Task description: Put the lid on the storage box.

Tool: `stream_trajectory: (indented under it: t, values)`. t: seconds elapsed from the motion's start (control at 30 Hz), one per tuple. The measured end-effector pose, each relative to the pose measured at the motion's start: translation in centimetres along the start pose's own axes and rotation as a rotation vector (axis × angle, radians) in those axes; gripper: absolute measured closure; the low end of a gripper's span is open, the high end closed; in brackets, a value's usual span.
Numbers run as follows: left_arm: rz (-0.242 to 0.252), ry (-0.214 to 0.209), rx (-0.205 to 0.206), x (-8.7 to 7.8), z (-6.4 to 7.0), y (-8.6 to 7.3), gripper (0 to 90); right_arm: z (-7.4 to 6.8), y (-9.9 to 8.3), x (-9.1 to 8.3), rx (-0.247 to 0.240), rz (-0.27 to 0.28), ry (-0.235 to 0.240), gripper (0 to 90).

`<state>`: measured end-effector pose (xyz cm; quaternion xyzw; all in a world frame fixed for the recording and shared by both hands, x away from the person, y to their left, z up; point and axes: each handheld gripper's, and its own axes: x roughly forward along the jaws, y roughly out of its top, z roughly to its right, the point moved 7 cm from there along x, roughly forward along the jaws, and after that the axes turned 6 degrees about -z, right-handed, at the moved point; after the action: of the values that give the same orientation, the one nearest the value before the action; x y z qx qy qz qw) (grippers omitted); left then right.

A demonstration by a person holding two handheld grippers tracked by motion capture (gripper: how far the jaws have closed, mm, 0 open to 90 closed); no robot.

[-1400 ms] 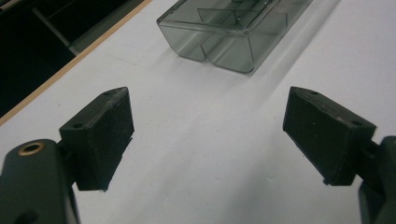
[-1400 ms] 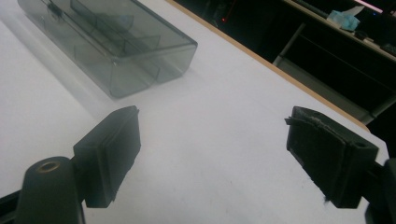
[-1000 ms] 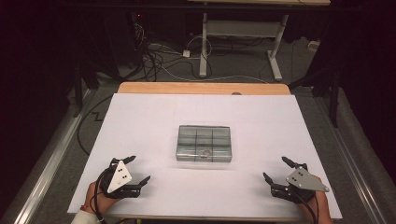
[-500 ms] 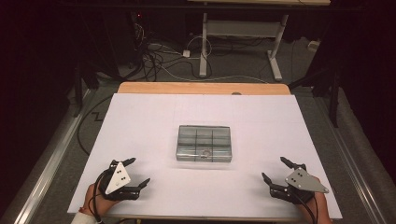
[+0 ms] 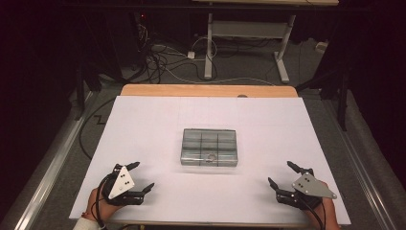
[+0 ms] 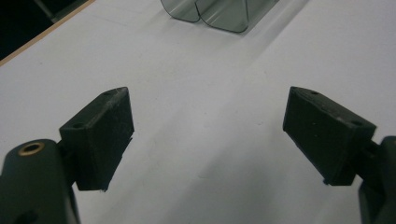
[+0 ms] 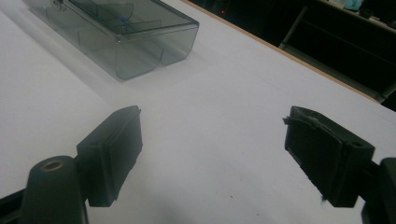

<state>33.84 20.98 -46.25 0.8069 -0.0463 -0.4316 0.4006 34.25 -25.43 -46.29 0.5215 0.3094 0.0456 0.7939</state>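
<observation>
- The high view looks forward and down from above the near edge of the table [image 5: 143, 129], far enough off to take in the whole top and the floor behind.
- The left gripper view sits low and close over the table, facing along its jaws; the box [image 6: 219, 14] sits at the top edge of the frame.
- The right gripper view is equally low and close, with the box [image 7: 116, 32] in the upper left.
- All three views share the box [image 5: 209, 147] and the white top around it.

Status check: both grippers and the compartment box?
Left gripper open, empty. Right gripper open, empty. Clear compartment box shut, mid-table, untouched, apart from both. Nothing in the way.
</observation>
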Motion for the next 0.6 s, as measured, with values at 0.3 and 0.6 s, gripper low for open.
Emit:
stream_trajectory:
  t: [0.3, 0.6]
  values:
    - [-0.002, -0.005, -0.001, 0.37, -0.07, 0.17, 15.9, 0.04, -0.15, 0.05, 0.002, -0.003, 0.003, 19.3]
    - [-0.009, -0.010, 0.005, 0.66, -0.04, 0.37, 15.9, 0.39, -0.35, -0.23, 0.006, 0.001, -0.006, 19.8]
